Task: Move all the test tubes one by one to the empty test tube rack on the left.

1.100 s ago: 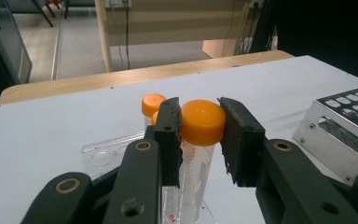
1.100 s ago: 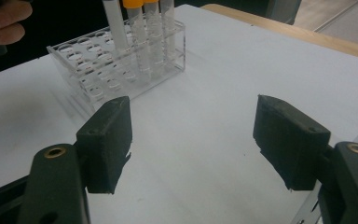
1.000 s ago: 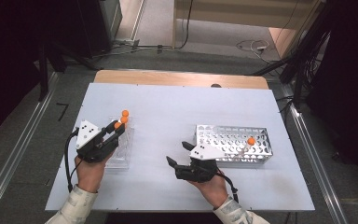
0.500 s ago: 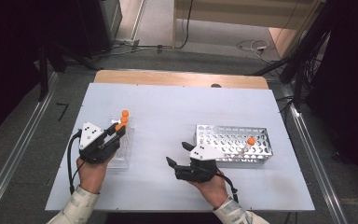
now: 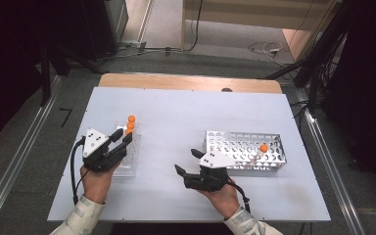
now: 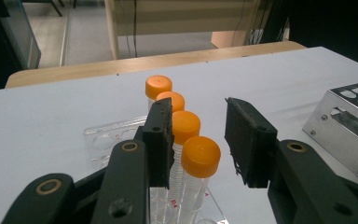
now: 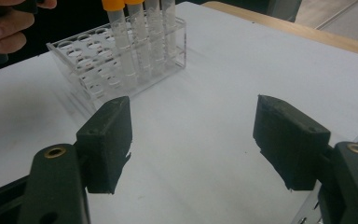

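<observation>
Grey floor and dark equipment surround the white bench [image 5: 186,117], which carries two racks. Near my left hand stands the clear plastic tube rack [image 6: 103,140], and in it a row of four clear plastic tubes with orange screw caps [image 6: 200,156]. My left hand-held gripper [image 6: 198,135] is over this row; its jaws have just been opening and now stand a little apart, with the nearest cap between them, and the pads do not seem to press on it. My right hand-held gripper [image 7: 193,140] waits spread wide above the bare bench, beside the perforated metal rack [image 5: 245,149], which already holds one orange-capped tube [image 5: 263,148]. I judge that these tubes are light and stiff, but the smooth plastic wall can slip easily between flat pads. The ribbed cap probably gives better friction, so I would take hold on the cap or just under it, where the cap's rim stops the tube from sliding down. The pull should be straight up, because a tilted pull may jam the tube in its hole and lift the light clear rack together with it. The neighbouring caps stand very close, so the jaws must go down carefully.
</observation>
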### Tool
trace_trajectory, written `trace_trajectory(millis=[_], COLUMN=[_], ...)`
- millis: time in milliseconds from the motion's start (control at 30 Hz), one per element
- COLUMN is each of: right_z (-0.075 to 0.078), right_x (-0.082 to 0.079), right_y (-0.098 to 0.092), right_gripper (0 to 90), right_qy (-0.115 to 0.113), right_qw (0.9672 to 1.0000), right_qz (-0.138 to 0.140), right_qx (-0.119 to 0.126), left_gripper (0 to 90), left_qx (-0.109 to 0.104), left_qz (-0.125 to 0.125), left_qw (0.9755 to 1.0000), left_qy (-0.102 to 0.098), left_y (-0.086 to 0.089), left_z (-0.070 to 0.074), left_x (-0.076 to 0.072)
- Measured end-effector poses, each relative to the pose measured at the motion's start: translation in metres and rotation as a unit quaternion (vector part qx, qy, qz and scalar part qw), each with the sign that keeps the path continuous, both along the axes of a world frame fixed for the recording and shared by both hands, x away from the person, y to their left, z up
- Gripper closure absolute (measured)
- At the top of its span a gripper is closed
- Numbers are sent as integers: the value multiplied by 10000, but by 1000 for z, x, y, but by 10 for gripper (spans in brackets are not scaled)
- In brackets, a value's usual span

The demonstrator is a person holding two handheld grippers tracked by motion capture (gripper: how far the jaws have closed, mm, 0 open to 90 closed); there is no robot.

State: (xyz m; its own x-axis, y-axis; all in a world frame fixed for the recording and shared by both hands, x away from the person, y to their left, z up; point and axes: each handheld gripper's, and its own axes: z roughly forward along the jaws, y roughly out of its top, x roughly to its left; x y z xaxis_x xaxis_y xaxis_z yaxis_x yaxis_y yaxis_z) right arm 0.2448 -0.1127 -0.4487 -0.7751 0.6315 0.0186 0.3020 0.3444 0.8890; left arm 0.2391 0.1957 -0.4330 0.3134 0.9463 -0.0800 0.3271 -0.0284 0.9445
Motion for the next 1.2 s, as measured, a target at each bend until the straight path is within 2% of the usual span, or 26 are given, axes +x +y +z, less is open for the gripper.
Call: trace_trajectory(millis=[167,333,467,733,1200], right_z=[0,1,3,7,11], right_x=[0,0,-1,-1,1], right_y=[0,-1,-4,-16,-52], right_gripper=[269,269,269,269,268], right_qy=[-5,-29,-38,-58,-79], right_qw=[10000,10000,10000,9998,9981], right_qz=[-4,-14,-38,-173,-596], right_qx=[5,21,21,84,128], left_gripper=[546,401,355,345,291], left_qx=[-78,-194,-220,-236,-220], left_qz=[-21,-30,-132,-164,-110], left_qw=[9999,9996,9994,9993,9995], left_qy=[-106,-190,-217,-225,-190], left_y=[-1,-3,-6,-7,-6], left_z=[1,2,4,4,4], left_x=[-1,-2,-4,-5,-4])
